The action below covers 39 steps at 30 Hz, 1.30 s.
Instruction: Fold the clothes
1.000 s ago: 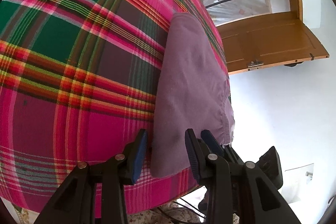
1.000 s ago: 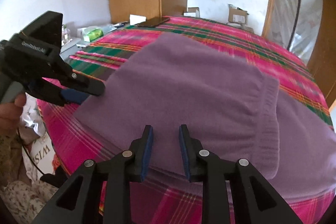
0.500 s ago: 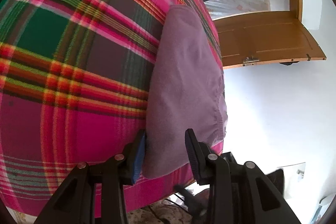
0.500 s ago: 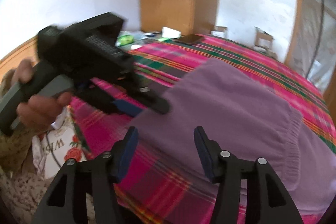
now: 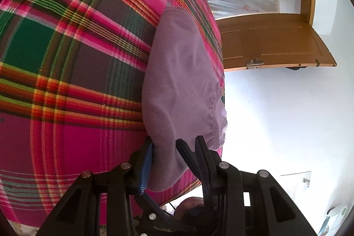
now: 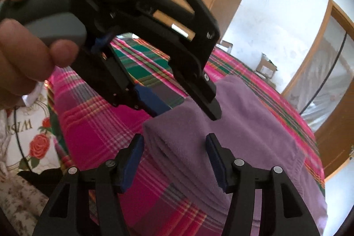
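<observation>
The purple garment (image 5: 181,81) lay folded on the plaid bed (image 5: 66,59). The left gripper (image 5: 174,149) straddled its near corner, spread; the right gripper (image 6: 174,147) was spread beside it.

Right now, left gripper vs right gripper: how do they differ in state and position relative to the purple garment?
The left gripper has the purple garment corner between its fingers, not yet shut; the right gripper has more space around the cloth. In the right wrist view the left gripper sits farther in over the cloth, the right gripper back at its near edge. Both are open, with blue pads, over the plaid bedspread.
</observation>
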Motion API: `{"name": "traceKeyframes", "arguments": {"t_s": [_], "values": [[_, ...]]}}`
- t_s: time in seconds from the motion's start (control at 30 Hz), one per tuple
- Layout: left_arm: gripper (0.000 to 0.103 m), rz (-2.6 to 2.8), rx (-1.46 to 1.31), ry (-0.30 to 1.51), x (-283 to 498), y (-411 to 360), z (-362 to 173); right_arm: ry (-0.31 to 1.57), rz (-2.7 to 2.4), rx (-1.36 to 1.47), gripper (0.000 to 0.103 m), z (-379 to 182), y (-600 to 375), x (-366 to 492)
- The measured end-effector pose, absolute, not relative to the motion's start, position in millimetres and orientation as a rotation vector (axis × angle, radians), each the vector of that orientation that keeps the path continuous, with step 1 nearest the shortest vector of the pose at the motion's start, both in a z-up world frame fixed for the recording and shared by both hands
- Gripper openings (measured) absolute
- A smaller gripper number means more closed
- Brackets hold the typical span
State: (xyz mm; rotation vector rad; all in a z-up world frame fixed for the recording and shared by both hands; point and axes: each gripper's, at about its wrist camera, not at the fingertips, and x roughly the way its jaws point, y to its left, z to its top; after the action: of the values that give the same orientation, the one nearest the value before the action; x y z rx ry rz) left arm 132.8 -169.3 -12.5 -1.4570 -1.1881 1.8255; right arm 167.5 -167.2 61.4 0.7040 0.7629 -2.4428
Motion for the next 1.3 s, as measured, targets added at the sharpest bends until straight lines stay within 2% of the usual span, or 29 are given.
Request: {"name": "traceKeyframes", "arguments": {"t_s": [0.2,0.3,0.37,0.47,0.83,1.17,1.27,1.3], "values": [[0.037,1.826,-1.453,-1.159,128,-169,-13,0.739,-2.510,0.738,0.057,62,-167,156],[0.038,1.843,-1.457,-1.154,119,-170,-14,0.733,-2.517,0.743,0.039,62,-168,155],[0.038,1.855,-1.459,-1.151,112,-171,-14,0.735,-2.516,0.741,0.023,62,-169,155],[0.042,1.873,-1.463,-1.145,103,-172,-15,0.733,-2.516,0.737,0.017,63,-169,156],[0.043,1.949,-1.476,-1.166,66,-178,-19,0.588,-2.482,0.730,0.014,74,-145,153],[0.043,1.893,-1.496,-1.088,33,-157,-20,0.505,-2.470,0.710,0.014,78,-120,152],[0.036,1.887,-1.504,-1.097,26,-154,-21,0.499,-2.467,0.713,0.014,77,-118,151],[0.030,1.896,-1.503,-1.089,25,-153,-21,0.499,-2.467,0.715,0.014,77,-119,151]]}}
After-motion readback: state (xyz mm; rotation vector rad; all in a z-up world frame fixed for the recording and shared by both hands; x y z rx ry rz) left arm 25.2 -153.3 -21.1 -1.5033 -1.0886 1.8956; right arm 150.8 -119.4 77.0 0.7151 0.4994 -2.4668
